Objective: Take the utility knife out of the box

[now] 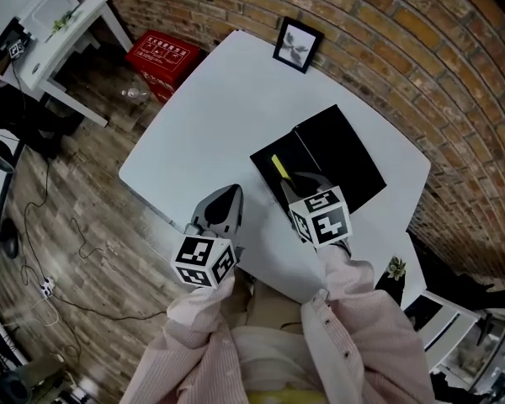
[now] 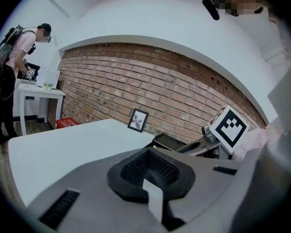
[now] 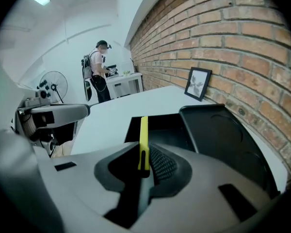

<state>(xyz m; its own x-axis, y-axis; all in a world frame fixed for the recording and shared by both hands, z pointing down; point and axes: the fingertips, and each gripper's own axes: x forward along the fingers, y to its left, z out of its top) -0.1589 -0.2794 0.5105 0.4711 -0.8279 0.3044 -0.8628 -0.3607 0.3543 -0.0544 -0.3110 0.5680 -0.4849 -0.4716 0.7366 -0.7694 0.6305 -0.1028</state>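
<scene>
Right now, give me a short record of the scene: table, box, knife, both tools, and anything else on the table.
table: white table beside a brick wall
box: black box, open, its lid lying flat beside it
knife: yellow utility knife, over the open box
right tool: shut on the utility knife
left tool: shut, nothing in it, near the table's front edge
other: picture frame at the table's far edge

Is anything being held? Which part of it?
The right hand-held gripper pinches the yellow utility knife by its near end; the left hand-held gripper holds nothing.
</scene>
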